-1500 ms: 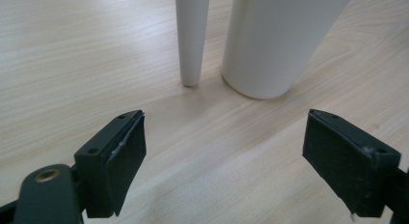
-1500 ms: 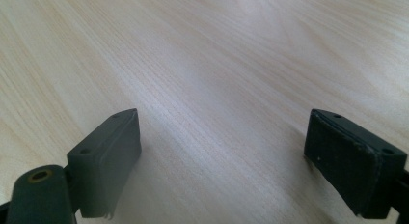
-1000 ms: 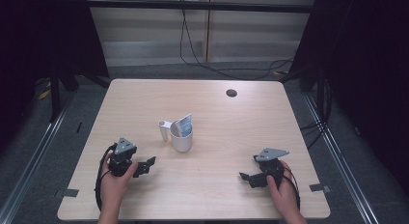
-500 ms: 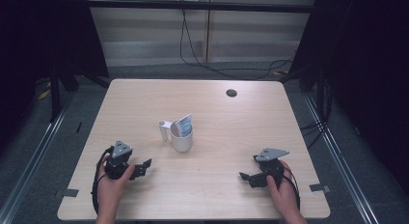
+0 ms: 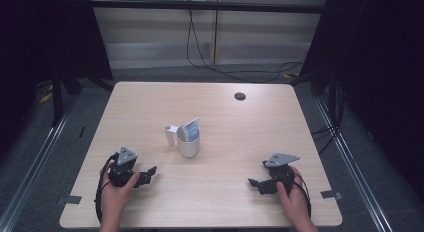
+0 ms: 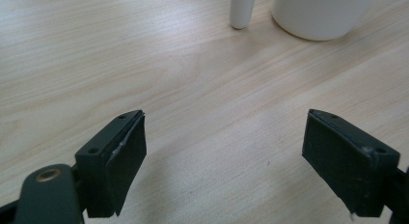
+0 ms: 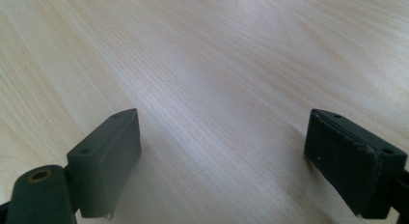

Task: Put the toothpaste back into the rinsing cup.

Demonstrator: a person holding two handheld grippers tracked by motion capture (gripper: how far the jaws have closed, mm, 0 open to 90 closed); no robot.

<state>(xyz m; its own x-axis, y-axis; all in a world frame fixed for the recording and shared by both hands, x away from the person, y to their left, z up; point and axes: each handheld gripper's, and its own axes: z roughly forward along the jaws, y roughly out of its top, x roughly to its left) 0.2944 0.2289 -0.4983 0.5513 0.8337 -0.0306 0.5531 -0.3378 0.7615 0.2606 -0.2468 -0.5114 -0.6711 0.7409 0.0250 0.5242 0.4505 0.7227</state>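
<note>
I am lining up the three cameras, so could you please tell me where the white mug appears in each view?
High view: the white mug stands upright at the table's middle, handle toward the left, a blue-white packet inside.
Left gripper view: its base and handle sit at the top edge, right of centre, beyond the open jaws.
Right gripper view: the mug is not in it.
Shared landmark: the light wooden tabletop.

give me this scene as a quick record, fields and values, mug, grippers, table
mug: white mug standing upright near the middle of the table, handle toward the far left
in the mug: a pale blue packet sticking up above the rim
left gripper: open, holding nothing, resting low at the near left, pointing toward the mug
right gripper: open, holding nothing, at the near right, apart from the mug
table: light wood table with a dark round hole near the far edge
contact: neither gripper touches the mug
</note>
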